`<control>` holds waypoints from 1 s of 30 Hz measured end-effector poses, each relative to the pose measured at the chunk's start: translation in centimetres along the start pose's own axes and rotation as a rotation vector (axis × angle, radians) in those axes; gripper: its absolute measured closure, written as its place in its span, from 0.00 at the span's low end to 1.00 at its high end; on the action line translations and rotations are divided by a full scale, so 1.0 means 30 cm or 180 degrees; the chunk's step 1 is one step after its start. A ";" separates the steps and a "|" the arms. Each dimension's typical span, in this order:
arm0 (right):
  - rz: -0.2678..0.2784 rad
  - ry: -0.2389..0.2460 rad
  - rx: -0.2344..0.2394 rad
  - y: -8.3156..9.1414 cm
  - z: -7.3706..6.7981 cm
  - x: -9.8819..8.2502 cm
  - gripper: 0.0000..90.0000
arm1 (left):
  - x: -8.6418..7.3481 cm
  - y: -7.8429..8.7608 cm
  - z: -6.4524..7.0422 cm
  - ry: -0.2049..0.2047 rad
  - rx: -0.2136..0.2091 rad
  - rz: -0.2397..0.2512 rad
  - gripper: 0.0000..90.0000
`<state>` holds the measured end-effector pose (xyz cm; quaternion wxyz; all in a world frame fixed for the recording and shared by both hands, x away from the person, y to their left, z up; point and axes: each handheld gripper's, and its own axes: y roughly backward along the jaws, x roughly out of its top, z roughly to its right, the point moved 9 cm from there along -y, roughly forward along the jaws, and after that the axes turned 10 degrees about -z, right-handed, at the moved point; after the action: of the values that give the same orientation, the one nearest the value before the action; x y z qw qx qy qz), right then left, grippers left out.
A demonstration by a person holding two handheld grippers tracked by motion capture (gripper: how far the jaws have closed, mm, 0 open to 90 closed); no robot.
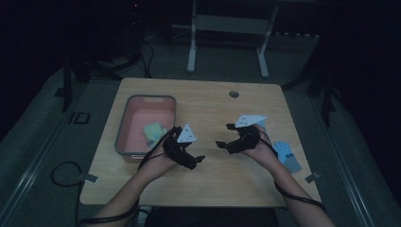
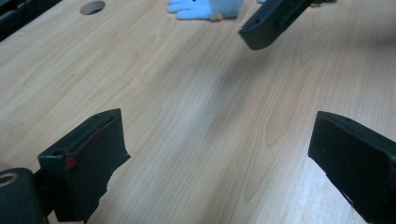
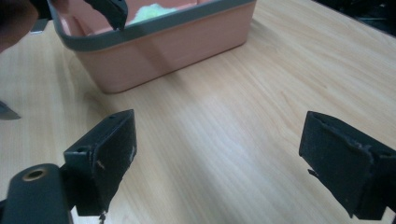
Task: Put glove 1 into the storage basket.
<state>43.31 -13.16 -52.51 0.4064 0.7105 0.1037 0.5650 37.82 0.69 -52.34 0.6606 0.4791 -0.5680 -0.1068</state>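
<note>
Holding a pair of tongs in each hand above the middle of the wooden table (image 1: 208, 101), I have both sets spread wide with nothing between them. My left gripper (image 1: 196, 161) hangs just right of the pink bin (image 1: 124, 126), its tips pointing toward the centre of the table, and in its own view (image 2: 217, 154) the two black jaws stand far apart over bare wood grain. My right gripper (image 1: 226, 137) faces it from the other side, the two sets of tips near each other but apart; in its own view (image 3: 217, 158) the jaws are likewise released, with only the tabletop showing between them. The bin has a grey rim (image 3: 154, 27) and sits on the left part of the table, and a pale green soft thing (image 1: 154, 131) lies inside it. A light blue glove (image 1: 285, 156) lies flat on the table's right side, just beyond my right wrist; from the left gripper view its fingers (image 2: 201, 8) show at the far edge, beside one jaw of my other tongs. Neither set touches the glove, the bin or the green thing. A round hole (image 1: 233, 93) sits in the tabletop near its far edge.
</note>
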 end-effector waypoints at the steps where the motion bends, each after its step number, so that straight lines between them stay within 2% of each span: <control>1: 0.0007 -0.0019 -0.0028 0.003 0.003 -0.008 0.12 | -0.002 -0.007 0.006 -0.0012 -0.0014 -0.0011 0.04; 8: -0.0034 -0.0072 -0.0147 0.039 0.026 -0.088 0.17 | -0.017 -0.049 0.044 -0.0043 -0.0082 -0.0052 0.04; 12: 0.0007 -0.0170 -0.0213 0.072 0.055 -0.130 0.27 | -0.024 -0.069 0.068 -0.0063 -0.0119 -0.0036 0.04; 14: 0.0045 -0.0240 -0.0295 0.097 0.078 -0.151 0.32 | -0.033 -0.084 0.084 -0.0074 -0.0132 -0.0021 0.04; 16: 0.0072 -0.0300 -0.0447 0.124 0.109 -0.171 0.42 | -0.046 -0.101 0.099 -0.0095 -0.0136 -0.0027 0.04; 19: 0.0023 -0.0456 -0.0571 0.154 0.162 -0.205 0.51 | -0.068 -0.125 0.118 -0.0139 -0.0166 -0.0067 0.04; 20: 0.0018 -0.0479 -0.0601 0.160 0.175 -0.213 0.52 | -0.076 -0.135 0.126 -0.0127 -0.0193 -0.0074 0.04; 22: -0.0024 -0.0545 -0.0721 0.180 0.215 -0.238 0.62 | -0.087 -0.146 0.134 -0.0096 -0.0221 -0.0055 0.04; 27: -0.0107 -0.0639 -0.0987 0.214 0.311 -0.287 0.65 | -0.111 -0.163 0.151 -0.0069 -0.0248 -0.0012 0.04; 30: -0.0188 -0.0664 -0.1036 0.215 0.367 -0.310 0.65 | -0.133 -0.172 0.162 -0.0074 -0.0280 0.0008 0.04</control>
<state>47.92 -28.06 -55.06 0.5408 0.6868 -0.0109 0.4855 34.44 -1.72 -59.33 0.6745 0.4476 -0.5711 -0.1364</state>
